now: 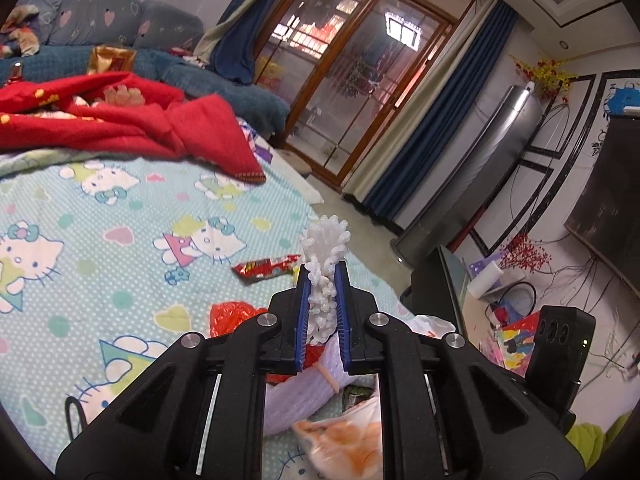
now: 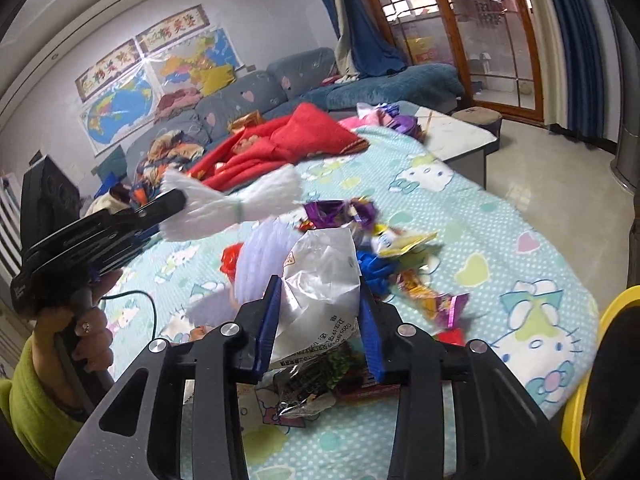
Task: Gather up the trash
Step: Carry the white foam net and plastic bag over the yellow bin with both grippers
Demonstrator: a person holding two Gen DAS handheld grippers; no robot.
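My left gripper is shut on a white foam net sleeve and holds it above the Hello Kitty sheet. The same gripper and foam net show in the right wrist view, lifted at the left. My right gripper is closed around a crumpled silver-white snack bag. Loose trash lies on the sheet: a red wrapper, a red plastic bag, purple wrappers, a yellow wrapper and orange and purple wrappers.
A red blanket lies at the bed's far side, with a blue sofa behind. A yellow bin rim stands at the right of the bed. A low white table, glass doors and floor clutter surround the bed.
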